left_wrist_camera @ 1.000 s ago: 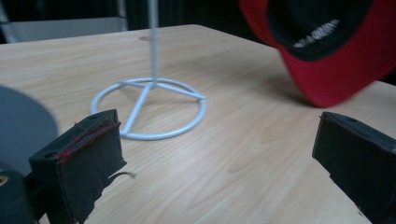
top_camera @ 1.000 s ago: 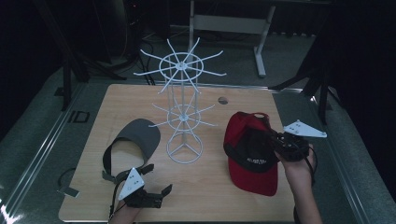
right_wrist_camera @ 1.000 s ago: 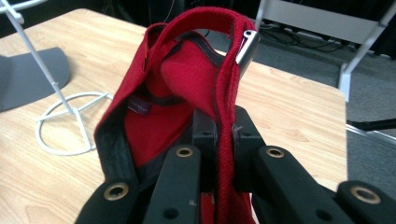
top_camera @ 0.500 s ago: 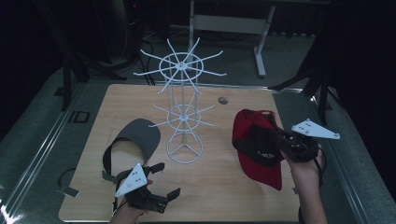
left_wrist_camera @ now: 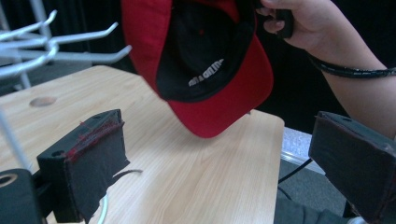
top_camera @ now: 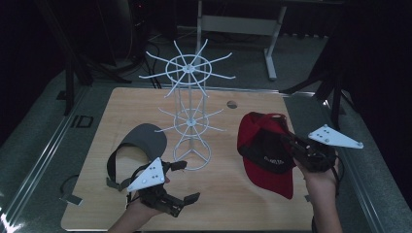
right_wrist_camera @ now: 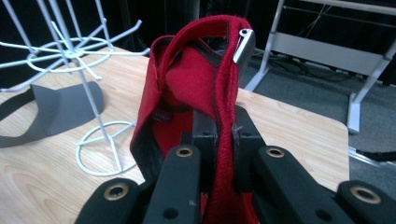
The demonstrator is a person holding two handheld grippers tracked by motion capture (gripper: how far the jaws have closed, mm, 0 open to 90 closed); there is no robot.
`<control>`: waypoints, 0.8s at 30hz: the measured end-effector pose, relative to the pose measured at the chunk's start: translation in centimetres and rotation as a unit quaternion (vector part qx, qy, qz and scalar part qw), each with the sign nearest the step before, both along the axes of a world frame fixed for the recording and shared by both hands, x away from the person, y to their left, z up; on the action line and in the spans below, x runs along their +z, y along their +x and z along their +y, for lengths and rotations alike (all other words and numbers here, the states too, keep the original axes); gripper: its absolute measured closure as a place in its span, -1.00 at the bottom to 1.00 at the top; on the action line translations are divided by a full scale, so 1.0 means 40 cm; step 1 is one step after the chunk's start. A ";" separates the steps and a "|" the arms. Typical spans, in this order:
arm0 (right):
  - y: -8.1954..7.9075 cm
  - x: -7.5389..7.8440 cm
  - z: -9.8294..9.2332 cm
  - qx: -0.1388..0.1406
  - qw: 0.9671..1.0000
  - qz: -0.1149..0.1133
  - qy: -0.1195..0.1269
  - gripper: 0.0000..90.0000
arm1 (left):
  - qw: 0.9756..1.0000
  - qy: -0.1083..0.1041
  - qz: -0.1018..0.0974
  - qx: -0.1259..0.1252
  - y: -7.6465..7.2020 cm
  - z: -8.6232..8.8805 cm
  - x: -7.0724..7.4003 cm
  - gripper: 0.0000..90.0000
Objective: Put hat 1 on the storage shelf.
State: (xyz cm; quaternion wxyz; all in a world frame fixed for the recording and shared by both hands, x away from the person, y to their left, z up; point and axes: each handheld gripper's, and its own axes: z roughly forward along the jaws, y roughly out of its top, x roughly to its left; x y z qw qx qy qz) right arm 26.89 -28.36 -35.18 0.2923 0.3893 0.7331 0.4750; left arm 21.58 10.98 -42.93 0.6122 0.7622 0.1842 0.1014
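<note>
A red cap [top_camera: 265,148] with a black lining hangs tilted above the table's right side, its brim pointing down toward the front. My right gripper [top_camera: 297,145] is shut on the cap's rear strap [right_wrist_camera: 223,116], which runs up between the jaws to a metal buckle [right_wrist_camera: 243,44]. My left gripper [top_camera: 182,182] hovers open over the table's front left with nothing between its pads [left_wrist_camera: 95,156]. In the left gripper view the cap [left_wrist_camera: 210,70] hangs ahead, with the other hand [left_wrist_camera: 303,28] above it. A grey visor [top_camera: 138,145] lies on the table left of the white wire rack [top_camera: 192,114].
The wire rack [right_wrist_camera: 74,60] stands mid-table on a round base [top_camera: 193,156], with two tiers of spoke hooks. The wooden table [top_camera: 228,199] has a small round hole [top_camera: 232,104] at the back. A metal frame [top_camera: 243,24] stands on the floor behind.
The right gripper has lifted the red cap off the table and tilted it up. The left gripper has risen and shifted right, near the rack's base.
</note>
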 end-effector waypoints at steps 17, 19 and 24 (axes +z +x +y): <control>-0.076 0.051 0.019 0.039 0.999 -0.031 0.010 0.86 | 0.999 0.027 -0.036 -0.029 0.089 -0.119 0.114 -0.86; -0.086 0.057 0.021 0.039 0.998 -0.038 0.010 0.86 | 0.998 0.028 -0.037 -0.031 0.104 -0.125 0.120 -0.86; -0.103 0.065 0.029 0.052 0.998 -0.041 0.012 0.86 | 0.999 0.029 -0.040 -0.018 0.127 -0.145 0.135 -0.85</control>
